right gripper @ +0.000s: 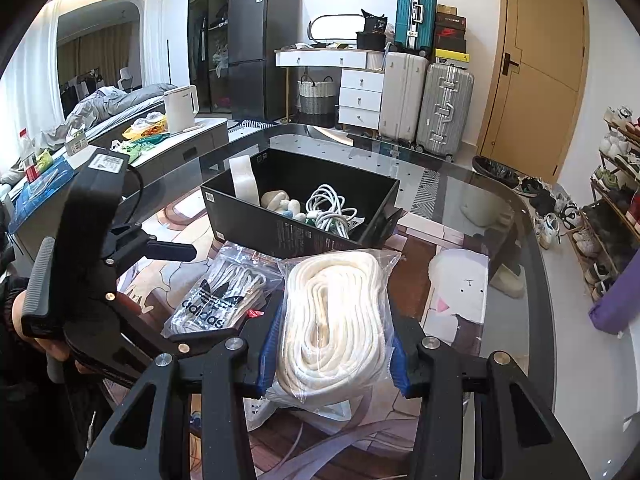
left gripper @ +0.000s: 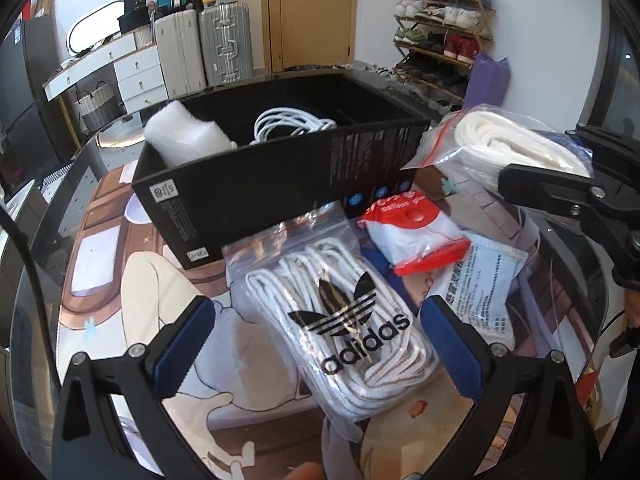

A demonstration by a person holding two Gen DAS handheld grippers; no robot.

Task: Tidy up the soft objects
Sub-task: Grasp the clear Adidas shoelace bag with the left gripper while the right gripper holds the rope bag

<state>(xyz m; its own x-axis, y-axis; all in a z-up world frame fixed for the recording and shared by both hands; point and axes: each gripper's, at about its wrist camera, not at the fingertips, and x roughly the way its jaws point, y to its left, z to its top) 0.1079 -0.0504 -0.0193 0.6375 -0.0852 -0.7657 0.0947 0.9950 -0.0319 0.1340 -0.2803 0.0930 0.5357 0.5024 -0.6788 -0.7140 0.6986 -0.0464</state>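
Note:
My left gripper (left gripper: 318, 340) hangs open over a clear zip bag of white laces with an adidas logo (left gripper: 348, 328), which lies on the table between its blue pads untouched. My right gripper (right gripper: 334, 352) is shut on a clear bag of coiled cream rope (right gripper: 336, 316), held up off the table in front of the black box (right gripper: 248, 216). The left wrist view shows the same rope bag (left gripper: 508, 140) at the right, beside the box's corner. Inside the box are a white foam piece (left gripper: 184, 136), a white cable coil (left gripper: 292, 122) and some small soft items (right gripper: 280, 202).
A red and white packet (left gripper: 412, 236) and a pale blue printed packet (left gripper: 484, 280) lie right of the laces bag. The glass table (right gripper: 460, 184) carries an illustrated mat (left gripper: 132, 280). Suitcases (right gripper: 424, 100), drawers and a shoe rack (left gripper: 440, 40) stand beyond it.

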